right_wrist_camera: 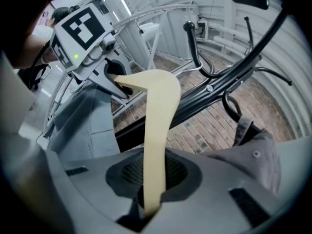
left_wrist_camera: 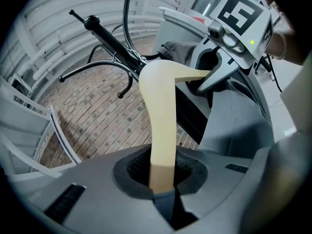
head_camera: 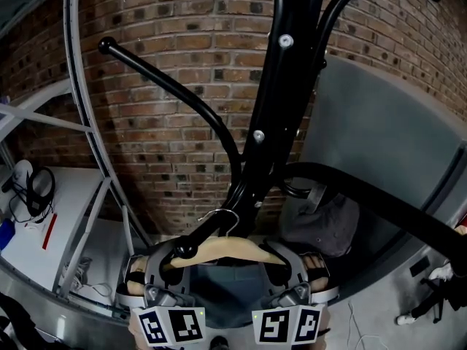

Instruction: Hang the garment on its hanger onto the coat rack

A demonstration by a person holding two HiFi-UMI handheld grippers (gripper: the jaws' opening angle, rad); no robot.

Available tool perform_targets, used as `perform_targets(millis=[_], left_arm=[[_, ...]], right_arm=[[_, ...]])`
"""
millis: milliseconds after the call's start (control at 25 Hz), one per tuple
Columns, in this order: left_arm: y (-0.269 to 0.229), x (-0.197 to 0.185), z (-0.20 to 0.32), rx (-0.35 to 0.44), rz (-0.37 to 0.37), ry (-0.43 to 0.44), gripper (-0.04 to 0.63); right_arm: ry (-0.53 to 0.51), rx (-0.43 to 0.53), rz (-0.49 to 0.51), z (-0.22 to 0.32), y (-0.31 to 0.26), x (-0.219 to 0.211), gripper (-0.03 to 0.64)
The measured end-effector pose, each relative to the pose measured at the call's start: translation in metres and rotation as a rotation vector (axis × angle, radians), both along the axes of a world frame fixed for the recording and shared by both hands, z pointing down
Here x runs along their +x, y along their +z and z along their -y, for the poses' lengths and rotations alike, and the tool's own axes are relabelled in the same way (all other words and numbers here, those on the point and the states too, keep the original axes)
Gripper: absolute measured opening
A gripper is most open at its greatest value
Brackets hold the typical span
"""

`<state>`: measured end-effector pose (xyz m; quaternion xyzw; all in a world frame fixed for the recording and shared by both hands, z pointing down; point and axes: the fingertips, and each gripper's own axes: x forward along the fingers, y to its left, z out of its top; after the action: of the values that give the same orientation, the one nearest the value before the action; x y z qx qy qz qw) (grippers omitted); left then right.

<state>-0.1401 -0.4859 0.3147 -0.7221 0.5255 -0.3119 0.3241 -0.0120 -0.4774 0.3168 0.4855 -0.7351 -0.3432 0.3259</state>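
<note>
A pale wooden hanger [head_camera: 232, 251] carries a grey-blue garment [head_camera: 228, 286] low in the head view, just in front of the black coat rack [head_camera: 281, 100]. My left gripper [head_camera: 165, 268] is shut on the hanger's left arm [left_wrist_camera: 163, 126], and my right gripper [head_camera: 287, 268] is shut on its right arm [right_wrist_camera: 157, 130]. The hanger's wire hook [head_camera: 219, 220] stands close beside a short rack arm with a ball tip [head_camera: 184, 250]; I cannot tell whether it rests on that arm. In each gripper view the garment [left_wrist_camera: 239, 121] [right_wrist_camera: 80, 128] hangs below the wood.
A dark grey cloth [head_camera: 325, 224] hangs on the rack at the right. Long rack arms [head_camera: 168, 82] reach up left and right [head_camera: 379, 203]. A brick wall [head_camera: 182, 137] stands behind, with a white metal frame [head_camera: 87, 122] and a white table [head_camera: 62, 217] at left.
</note>
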Motion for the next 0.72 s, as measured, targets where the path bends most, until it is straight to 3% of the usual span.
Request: perform_targets(millis=[360, 480, 720], left_arm=[[-0.003, 0.002, 0.0, 0.012, -0.035, 0.042, 0.048], [-0.007, 0.004, -0.004, 0.041, -0.065, 0.076, 0.083], [-0.02, 0.008, -0.019, 0.082, -0.105, 0.123, 0.156]], right_arm=[[-0.024, 0.009, 0.069, -0.002, -0.003, -0.003, 0.058], [-0.05, 0.003, 0.109, -0.005, -0.004, -0.006, 0.064], [-0.122, 0.021, 0.191, -0.018, -0.016, -0.014, 0.141]])
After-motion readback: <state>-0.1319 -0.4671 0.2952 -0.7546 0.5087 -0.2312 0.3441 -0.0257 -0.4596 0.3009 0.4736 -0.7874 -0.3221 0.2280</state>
